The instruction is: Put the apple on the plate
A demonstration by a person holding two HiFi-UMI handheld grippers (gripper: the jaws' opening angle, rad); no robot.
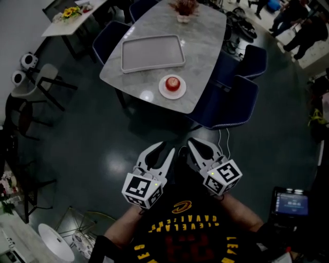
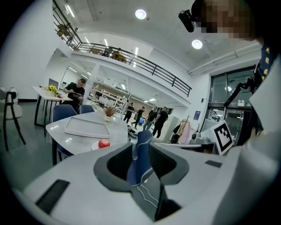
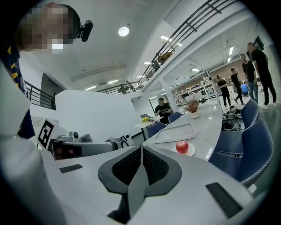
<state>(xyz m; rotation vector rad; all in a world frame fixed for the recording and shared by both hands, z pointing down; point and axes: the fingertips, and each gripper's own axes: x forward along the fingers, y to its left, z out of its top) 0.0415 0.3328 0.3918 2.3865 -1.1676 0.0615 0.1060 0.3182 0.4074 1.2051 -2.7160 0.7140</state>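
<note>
Starting at the far left, a side table (image 1: 61,23) carries yellow flowers (image 1: 70,12). Nearer, over the dark floor (image 1: 92,138) and well short of the table (image 1: 205,46), the left gripper (image 1: 165,148) is held in front of the person's black shirt (image 1: 180,231). Its jaws stand a little apart. In the left gripper view (image 2: 141,147) only a distant blue chair (image 2: 141,154) shows through the narrow gap, and nothing is held.

On the marble table, the grey tray (image 1: 152,51) lies empty toward the left. Just near and right of it sits the white plate (image 1: 163,91), close to the table's near edge, with the red apple (image 1: 172,83) resting on its middle. Both gripper views show the apple on the plate as well (image 2: 103,143) (image 3: 181,146), beside the tray (image 3: 174,132). A potted plant (image 1: 184,7) stands at the table's far end.

Right of the left gripper, just beside it, the right gripper (image 1: 195,145) is also well apart from the table. Its jaws are pressed together along a thin line with nothing between them, as the right gripper view (image 3: 141,148) shows.

Blue chairs (image 1: 231,105) stand along the table's right side. At the near right a small screen (image 1: 291,201) glows, and people (image 1: 303,25) stand at the far right.
</note>
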